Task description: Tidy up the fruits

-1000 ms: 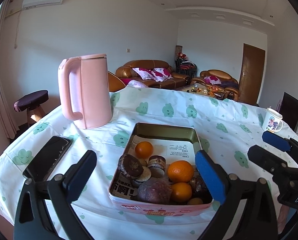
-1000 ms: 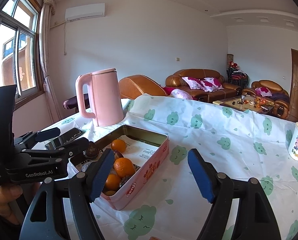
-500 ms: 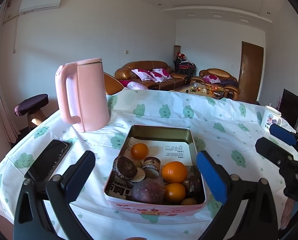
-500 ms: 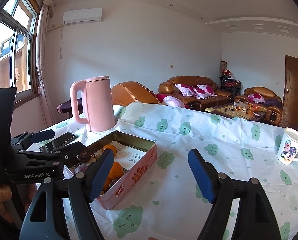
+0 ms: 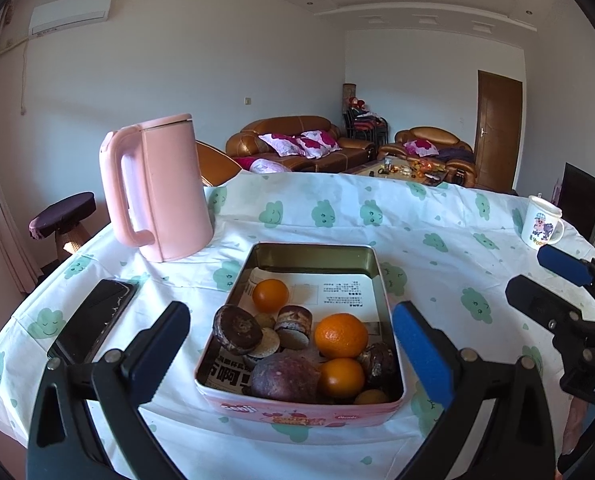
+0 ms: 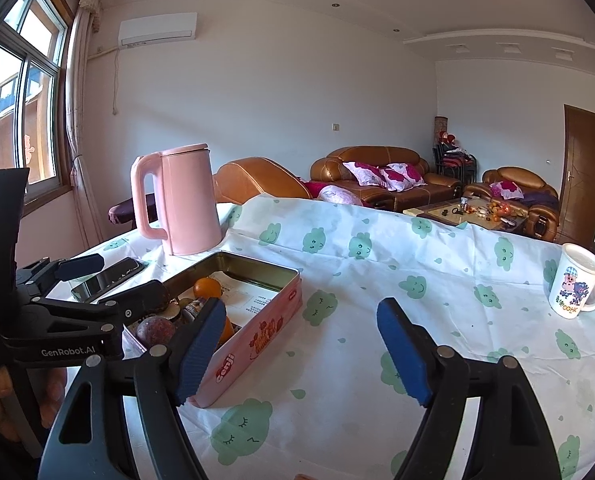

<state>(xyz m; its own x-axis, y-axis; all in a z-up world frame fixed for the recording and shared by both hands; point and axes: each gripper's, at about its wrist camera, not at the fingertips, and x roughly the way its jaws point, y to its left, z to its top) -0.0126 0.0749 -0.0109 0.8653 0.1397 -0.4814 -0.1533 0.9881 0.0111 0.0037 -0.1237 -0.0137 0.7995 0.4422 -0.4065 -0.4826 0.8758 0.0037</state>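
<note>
A pink rectangular tin [image 5: 297, 410] sits on the cloud-print tablecloth. It holds several oranges, such as the big one [image 5: 340, 335] and one at the back [image 5: 270, 295], a dark purple fruit [image 5: 285, 377] and round biscuits [image 5: 236, 329]. My left gripper [image 5: 291, 354] is open and empty, held just in front of the tin with its fingers either side. My right gripper [image 6: 301, 350] is open and empty, to the right of the tin [image 6: 257, 332] above bare cloth. The right gripper also shows in the left wrist view [image 5: 553, 292].
A pink kettle [image 5: 157, 188] stands behind the tin on the left. A black phone [image 5: 93, 326] lies left of the tin. A white cartoon mug [image 6: 575, 286] stands far right. The table's near edge is just under both grippers.
Both grippers have drawn back and risen slightly, so the tin looks a little farther away. Both stayed open and empty. The objects on the table have not moved.
</note>
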